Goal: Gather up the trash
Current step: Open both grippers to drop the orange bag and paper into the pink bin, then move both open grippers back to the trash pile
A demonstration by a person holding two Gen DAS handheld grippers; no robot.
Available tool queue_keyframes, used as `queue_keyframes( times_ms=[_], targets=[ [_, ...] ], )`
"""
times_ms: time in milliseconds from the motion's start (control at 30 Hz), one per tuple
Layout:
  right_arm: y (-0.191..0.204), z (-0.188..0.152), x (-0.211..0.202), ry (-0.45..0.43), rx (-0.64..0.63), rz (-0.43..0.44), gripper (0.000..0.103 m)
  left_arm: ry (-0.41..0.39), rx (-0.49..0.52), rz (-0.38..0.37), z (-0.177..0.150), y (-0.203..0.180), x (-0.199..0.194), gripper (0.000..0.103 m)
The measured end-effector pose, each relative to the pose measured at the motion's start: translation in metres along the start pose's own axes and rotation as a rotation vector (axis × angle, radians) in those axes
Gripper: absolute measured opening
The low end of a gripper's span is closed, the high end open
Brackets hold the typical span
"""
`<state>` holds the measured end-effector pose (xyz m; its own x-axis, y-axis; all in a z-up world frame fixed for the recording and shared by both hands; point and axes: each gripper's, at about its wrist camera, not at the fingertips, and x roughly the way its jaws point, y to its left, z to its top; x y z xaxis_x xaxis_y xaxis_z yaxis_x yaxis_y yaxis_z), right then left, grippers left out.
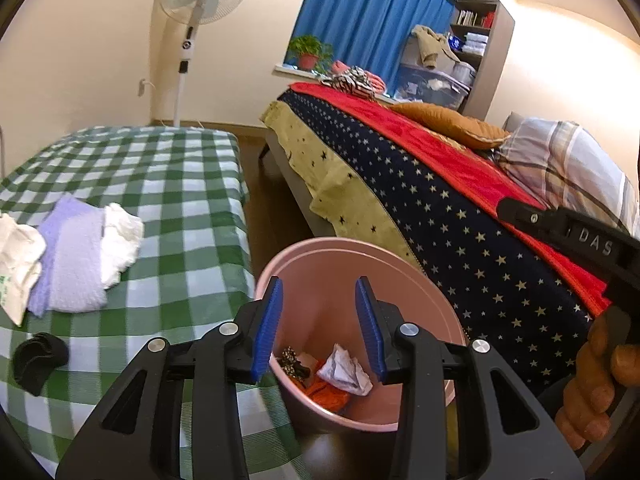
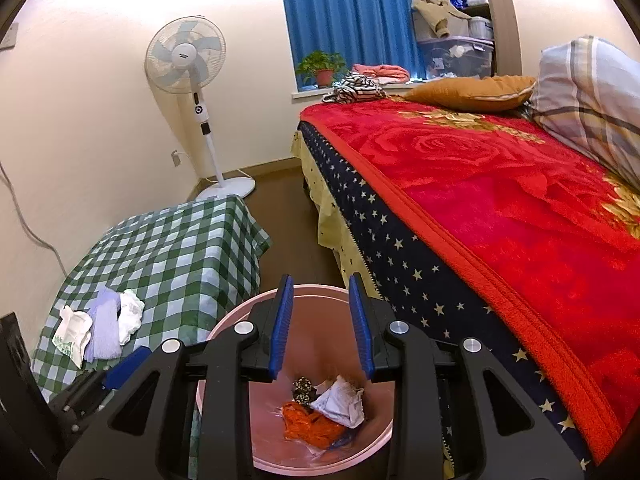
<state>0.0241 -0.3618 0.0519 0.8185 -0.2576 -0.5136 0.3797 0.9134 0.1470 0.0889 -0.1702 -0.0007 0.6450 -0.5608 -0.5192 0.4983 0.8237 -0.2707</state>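
Observation:
A pink trash bin (image 1: pixel 340 264) stands on the floor between the checked table and the bed; it also shows in the right wrist view (image 2: pixel 224 328). Inside lie a crumpled white paper (image 1: pixel 346 370), an orange wrapper (image 2: pixel 308 424) and a dark speckled scrap (image 2: pixel 303 386). My left gripper (image 1: pixel 319 330) is open and empty above the bin. My right gripper (image 2: pixel 321 326) is open and empty over the bin too. On the table lie white crumpled tissue (image 1: pixel 120 240), a lilac cloth (image 1: pixel 72 256), a white bag (image 1: pixel 18 264) and a black sock (image 1: pixel 38 356).
The green checked table (image 1: pixel 168 184) is at the left. The bed with a red blanket (image 2: pixel 500 216) and star-patterned sheet (image 1: pixel 460 240) is at the right. A standing fan (image 2: pixel 188 68) stands by the far wall. The right gripper's body and hand (image 1: pixel 592 384) show at the right.

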Motion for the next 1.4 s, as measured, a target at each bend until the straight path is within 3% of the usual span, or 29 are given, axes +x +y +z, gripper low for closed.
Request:
queue_keyframes(
  times_ms=[600, 1000, 1400],
  targets=[
    [0.046, -0.008, -0.020, -0.045, -0.070, 0.095, 0.030, -0.098, -0.063, 0.099, 0.007, 0.053, -0.059, 0.030],
    [0.091, -0.015, -0.007, -0.025, -0.141, 0.183, 0.030, -0.129, -0.125, 0.187, 0.005, 0.100, -0.085, 0.029],
    [0.155, -0.035, 0.025, 0.025, -0.192, 0.323, 0.029, -0.144, -0.196, 0.326, -0.002, 0.147, -0.097, 0.029]
  ],
)
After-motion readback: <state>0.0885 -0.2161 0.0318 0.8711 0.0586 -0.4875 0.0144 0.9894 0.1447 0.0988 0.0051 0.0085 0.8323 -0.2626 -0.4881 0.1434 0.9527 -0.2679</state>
